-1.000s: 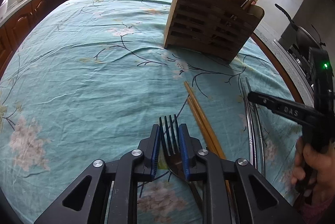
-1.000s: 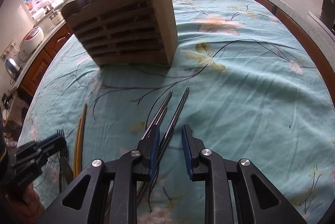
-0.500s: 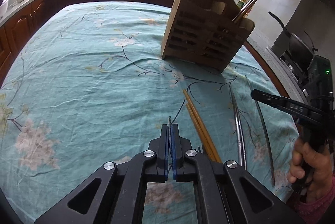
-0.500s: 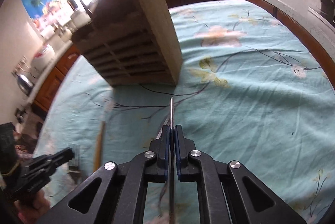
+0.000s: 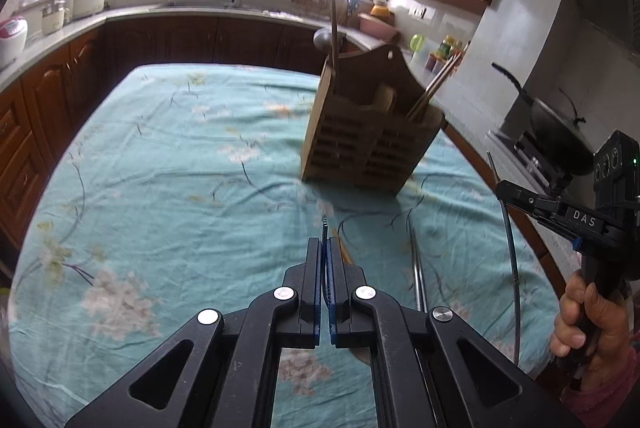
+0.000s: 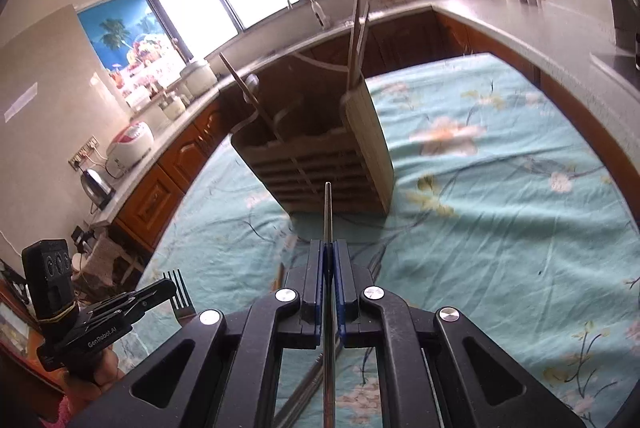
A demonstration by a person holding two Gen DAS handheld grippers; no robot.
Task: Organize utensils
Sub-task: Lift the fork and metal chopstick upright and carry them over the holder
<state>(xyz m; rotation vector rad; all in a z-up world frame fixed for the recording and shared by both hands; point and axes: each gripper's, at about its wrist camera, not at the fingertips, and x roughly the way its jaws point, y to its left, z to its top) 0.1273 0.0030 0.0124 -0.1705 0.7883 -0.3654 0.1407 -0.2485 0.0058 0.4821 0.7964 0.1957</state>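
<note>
My left gripper [image 5: 325, 242] is shut on a metal fork [image 5: 325, 225], seen edge-on between the pads. In the right wrist view its tines [image 6: 181, 293] stick out of that gripper [image 6: 168, 286], above the cloth. My right gripper [image 6: 329, 244] is shut on a metal chopstick [image 6: 328, 208] that points at the wooden utensil holder [image 6: 316, 164]. From the left wrist view the chopstick [image 5: 514, 268] hangs from the right gripper [image 5: 500, 190]. The holder [image 5: 368, 144] stands upright with chopsticks and a ladle in it. A second metal chopstick [image 5: 416, 268] and wooden chopsticks [image 5: 345, 250] lie on the cloth.
A teal floral cloth [image 5: 160, 188] covers the table. Dark wooden cabinets and a grey counter ring it. A wok [image 5: 556, 132] sits on the stove at the right. A rice cooker [image 6: 130, 146] and kettle [image 6: 96, 184] stand on the counter. A hand [image 5: 588, 316] grips the right tool.
Both grippers closed, the left on the fork and the right on one metal chopstick. Both then rose off the cloth and tipped up, so the holder and kitchen now sit lower in view.
</note>
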